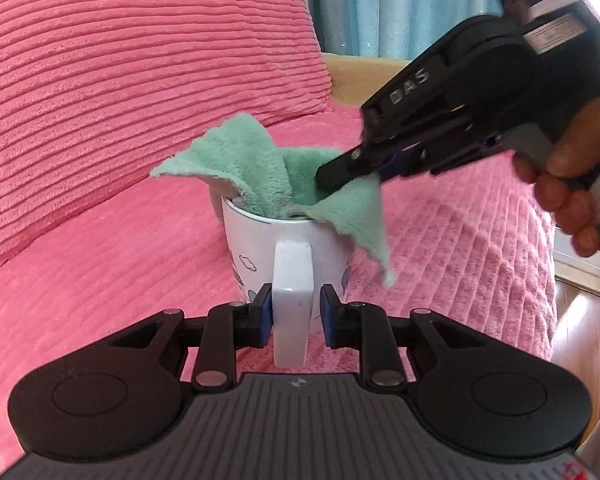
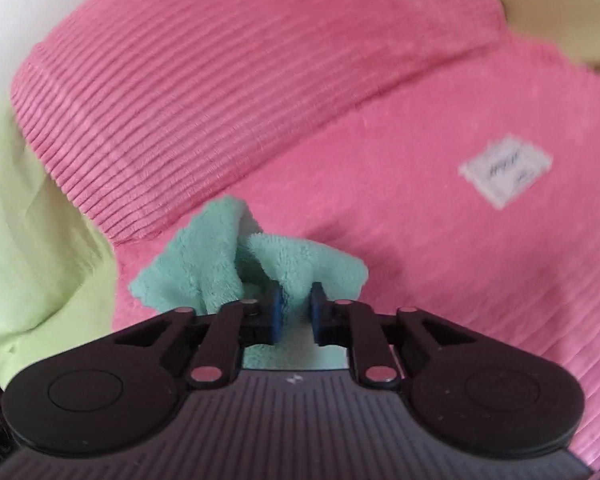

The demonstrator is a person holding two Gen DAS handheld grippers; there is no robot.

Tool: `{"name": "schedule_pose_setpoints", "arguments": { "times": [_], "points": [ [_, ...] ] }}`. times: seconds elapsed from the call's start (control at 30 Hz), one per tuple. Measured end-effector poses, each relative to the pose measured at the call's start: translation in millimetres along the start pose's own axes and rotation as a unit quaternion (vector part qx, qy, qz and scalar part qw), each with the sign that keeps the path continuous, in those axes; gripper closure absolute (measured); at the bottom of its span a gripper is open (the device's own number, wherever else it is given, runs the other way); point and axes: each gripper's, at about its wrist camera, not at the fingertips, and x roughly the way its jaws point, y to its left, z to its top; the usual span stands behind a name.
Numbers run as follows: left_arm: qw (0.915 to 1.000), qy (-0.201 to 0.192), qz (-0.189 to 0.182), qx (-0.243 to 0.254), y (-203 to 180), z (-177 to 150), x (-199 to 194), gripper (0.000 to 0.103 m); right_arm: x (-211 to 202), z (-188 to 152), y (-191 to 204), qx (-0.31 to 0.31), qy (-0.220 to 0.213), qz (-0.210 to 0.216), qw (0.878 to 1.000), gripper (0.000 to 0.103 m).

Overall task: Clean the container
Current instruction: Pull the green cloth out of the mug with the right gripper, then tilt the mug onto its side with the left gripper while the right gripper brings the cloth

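The white ceramic mug [image 1: 288, 240] stands on the pink ribbed bedspread [image 1: 100, 280], its handle between the left tool [image 1: 296, 314] pads (right pad apart). The right tool [image 2: 296, 312] is clamped on the mint-green fleece cloth [image 1: 260, 168] stuffed inside.

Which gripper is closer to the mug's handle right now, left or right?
Left. The left gripper straddles the mug handle, one pad touching it. The right gripper is up at the rim, fingers down in the green cloth stuffed in the mug.

bed: pink ribbed blanket [image 1: 440, 248] | pink pillow [image 1: 140, 80] | blue curtain [image 1: 400, 4] | wood floor [image 1: 588, 344]
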Motion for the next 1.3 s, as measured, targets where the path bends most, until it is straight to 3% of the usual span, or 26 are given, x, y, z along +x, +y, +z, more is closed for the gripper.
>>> {"name": "schedule_pose_setpoints", "arguments": {
  "times": [0.07, 0.13, 0.27, 0.47, 0.53, 0.6, 0.7, 0.77, 1.0, 1.13, 1.27, 1.3],
  "points": [
    [1.0, 0.005, 0.001, -0.007, 4.0, 0.2, 0.9, 0.076, -11.6, -0.8, -1.1, 0.004, -0.022, 0.024, 0.999, 0.098],
    [0.9998, -0.001, -0.007, -0.021, 7.0, 1.6, 1.0, 0.076, -22.9, 0.3, -11.3, 0.042, -0.046, 0.077, 0.995, 0.099],
    [0.9995, -0.005, -0.011, -0.03, 7.3, 3.2, 3.6, 0.076, -65.3, 4.5, -19.2, 0.077, -0.132, 0.149, 0.977, 0.099],
    [0.9987, -0.006, -0.014, -0.049, 14.2, 2.3, 2.2, 0.075, -154.6, -6.7, -20.2, -0.002, -0.253, 0.143, 0.957, 0.098],
    [0.9984, -0.006, -0.012, -0.055, 16.5, 2.9, 0.9, 0.074, -172.9, -17.8, -23.8, -0.016, -0.258, 0.143, 0.956, 0.098],
    [0.9983, -0.007, -0.01, -0.057, 17.9, 2.2, -2.9, 0.074, -174.7, -32.4, -27.5, -0.019, -0.232, 0.138, 0.963, 0.098],
    [0.9977, -0.01, -0.007, -0.067, 21.1, 6.4, -5.8, 0.074, -142.8, -52.7, -33.8, -0.004, -0.169, 0.121, 0.978, 0.098],
    [0.9963, -0.013, -0.007, -0.085, 26.1, 7.2, -8.4, 0.074, -115.7, -59.0, -33.4, 0.002, -0.143, 0.131, 0.981, 0.098],
    [0.9809, -0.025, -0.013, -0.192, 64.7, 0.3, -19.8, 0.068, -12.7, -23.3, -10.3, -0.038, -0.119, 0.199, 0.972, 0.099],
    [0.9721, -0.03, 0.015, -0.232, 90.9, 0.1, -19.5, 0.065, 34.1, -7.3, -7.8, -0.052, -0.143, 0.248, 0.957, 0.101],
    [0.9709, -0.015, 0.073, -0.228, 106.8, 4.1, -9.8, 0.062, 73.7, -2.8, -4.5, -0.072, -0.126, 0.228, 0.963, 0.101],
    [0.9674, -0.009, 0.079, -0.241, 113.1, 3.8, -7.3, 0.062, 76.3, -6.4, -4.2, -0.079, -0.125, 0.229, 0.962, 0.101]
  ]
}}
